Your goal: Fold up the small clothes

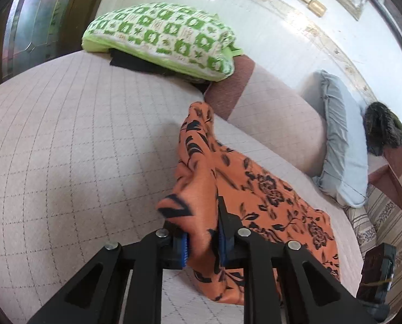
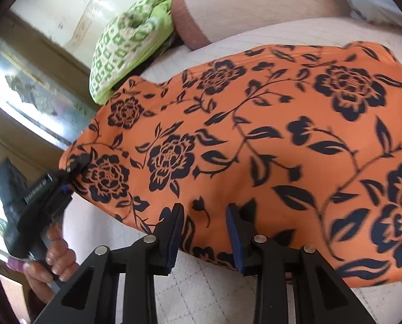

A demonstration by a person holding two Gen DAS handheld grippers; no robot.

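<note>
Lying on the quilted sofa cover [image 1: 66, 140] near a green pillow [image 1: 160, 37], the orange flowered cloth [image 2: 255, 140] is pinched at one edge by the left gripper [image 1: 202, 245], while the right gripper [image 2: 205, 232] is held part-open astride its near edge.

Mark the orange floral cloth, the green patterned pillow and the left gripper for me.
Orange cloth with black flowers [image 2: 255, 135]: right wrist view, middle of spread fabric.
Green-and-white patterned pillow [image 1: 160, 35]: left wrist view, top face.
Left gripper [image 1: 202, 245]: left wrist view, between fingertips, clamping cloth.
</note>
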